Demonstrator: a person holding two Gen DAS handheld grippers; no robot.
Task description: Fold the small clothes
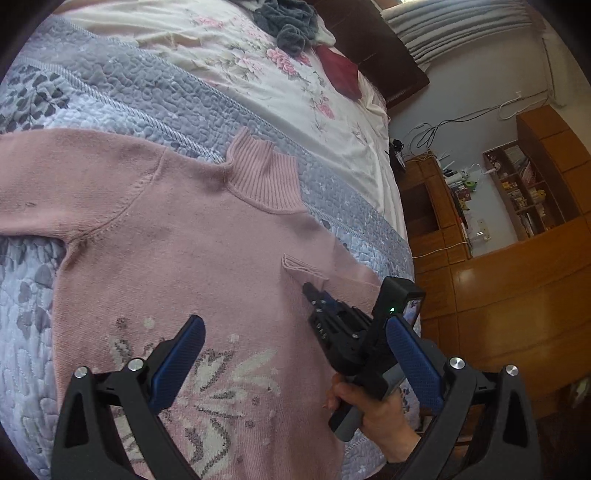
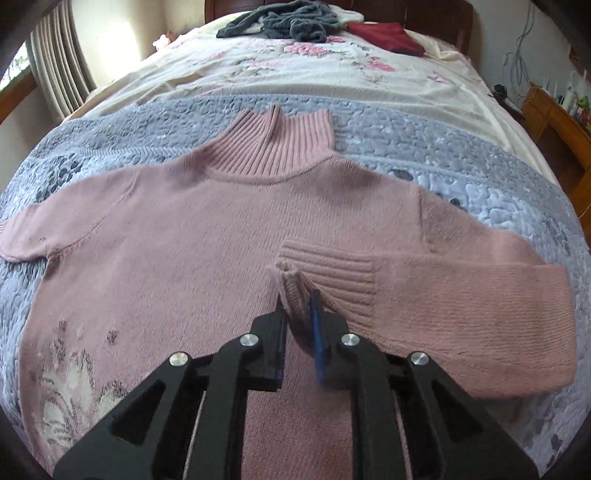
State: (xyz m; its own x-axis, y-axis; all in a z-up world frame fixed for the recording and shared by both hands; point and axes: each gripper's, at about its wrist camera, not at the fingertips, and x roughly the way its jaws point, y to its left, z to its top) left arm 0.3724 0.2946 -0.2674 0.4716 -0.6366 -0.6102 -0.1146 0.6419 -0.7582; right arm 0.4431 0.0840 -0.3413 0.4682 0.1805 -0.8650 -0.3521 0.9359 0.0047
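Nearest our right wrist camera, the right gripper (image 2: 300, 295) has its two fingers pinched almost together on the ribbed cuff (image 2: 291, 282) of one sleeve (image 2: 424, 291). That sleeve is folded inward, running from 3 o'clock toward the centre across the chest of the one pink sweater (image 2: 184, 240).

The sweater lies flat on the blue quilt (image 2: 461, 155), its long axis from 6 to 12 o'clock with the ribbed collar (image 2: 275, 147) pointing to 12. Its other sleeve (image 2: 26, 236) stretches out flat toward 9 o'clock. A pale flower pattern (image 2: 66, 398) sits low on the front at 7 o'clock.

In our left wrist view, the left gripper (image 1: 295, 332) hovers with its fingers spread wide and nothing between them, above the sweater's patterned front. A hand (image 1: 373, 410) at 5 o'clock holds the right tool's grip.

Far up the bed, at 12 o'clock, we count one grey heap (image 2: 284, 22) of cloth, perhaps more than one garment, and one dark red piece (image 2: 384, 35) beside it.
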